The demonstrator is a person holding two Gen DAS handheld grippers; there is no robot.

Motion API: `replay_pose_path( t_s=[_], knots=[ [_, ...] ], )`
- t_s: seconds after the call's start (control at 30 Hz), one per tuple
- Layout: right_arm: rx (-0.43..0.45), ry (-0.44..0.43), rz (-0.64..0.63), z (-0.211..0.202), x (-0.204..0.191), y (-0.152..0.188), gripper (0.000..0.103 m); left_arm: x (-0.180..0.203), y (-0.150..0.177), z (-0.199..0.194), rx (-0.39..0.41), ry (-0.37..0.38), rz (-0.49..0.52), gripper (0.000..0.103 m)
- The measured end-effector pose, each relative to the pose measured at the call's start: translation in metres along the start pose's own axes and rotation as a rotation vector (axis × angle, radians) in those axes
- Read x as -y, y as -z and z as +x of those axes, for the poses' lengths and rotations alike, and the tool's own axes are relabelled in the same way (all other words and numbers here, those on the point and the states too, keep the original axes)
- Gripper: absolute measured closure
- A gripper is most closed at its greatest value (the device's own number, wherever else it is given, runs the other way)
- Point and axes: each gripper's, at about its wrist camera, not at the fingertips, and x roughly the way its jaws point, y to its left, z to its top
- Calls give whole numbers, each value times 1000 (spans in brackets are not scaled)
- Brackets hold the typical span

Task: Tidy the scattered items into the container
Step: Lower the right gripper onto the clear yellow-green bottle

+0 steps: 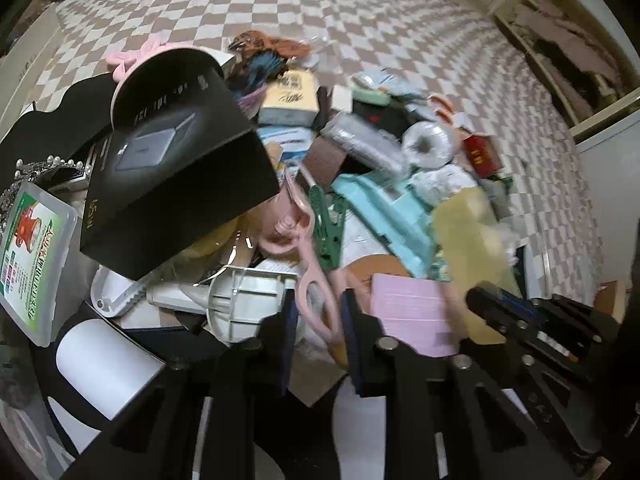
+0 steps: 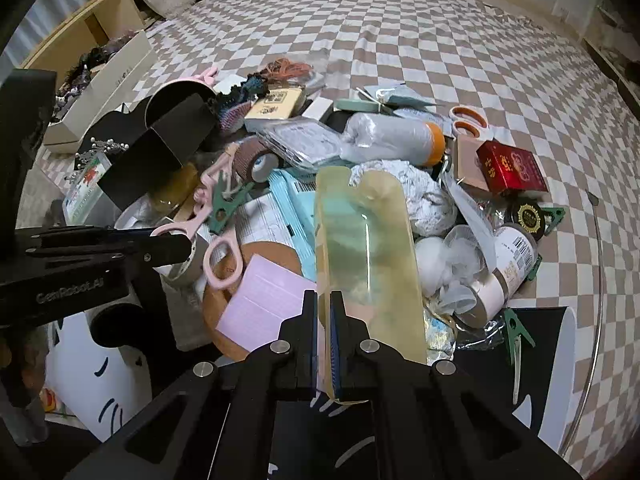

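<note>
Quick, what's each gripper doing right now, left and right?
Left gripper: open, holding nothing.
Right gripper: shut on the translucent yellow plastic piece.

pink scissors (image 2: pixel 218 236), brown-white checkered bedsheet (image 2: pixel 400 40)

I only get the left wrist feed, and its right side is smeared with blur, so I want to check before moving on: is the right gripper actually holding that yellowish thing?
Observer: Yes. In the right wrist view the right gripper is shut on the near end of the translucent yellow flat piece, which sticks out over the pile.
Operator: Anything at the far right of the pile that my view misses?
Observer: A white labelled can lies on its side there, just below a round black lid with a gold emblem.
</note>
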Motion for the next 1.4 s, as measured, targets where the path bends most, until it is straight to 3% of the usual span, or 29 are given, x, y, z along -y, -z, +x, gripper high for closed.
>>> replay_pose_path(
  t_s=[0.3, 0.7, 1.07, 1.1, 1.13, 1.17, 1.2, 1.4],
  knots=[
    [44, -17, 7, -18, -8, -8, 97, -7, 4, -15, 21, 8, 4, 98],
    [12, -28, -33, -23, -7, -4, 97, -9, 18, -26, 19, -2, 50, 99],
    [-2, 53, -21, -14, 13, -2, 96, 4, 21, -9, -15, -32, 97, 99],
    [-5, 59, -23, -12, 14, -2, 83, 6, 21, -8, -16, -36, 103, 99],
    [-7, 64, -26, -11, 15, -2, 45, 8, 20, -7, -14, -38, 107, 99],
    [-10, 70, -29, -9, 16, -2, 25, 10, 19, -6, -12, -39, 109, 99],
    [-12, 76, -31, -8, 17, -2, 15, 11, 18, -5, -11, -39, 111, 99],
    [-27, 109, -47, 2, 25, -1, 15, 13, 14, 1, -13, -35, 107, 99]
  ],
)
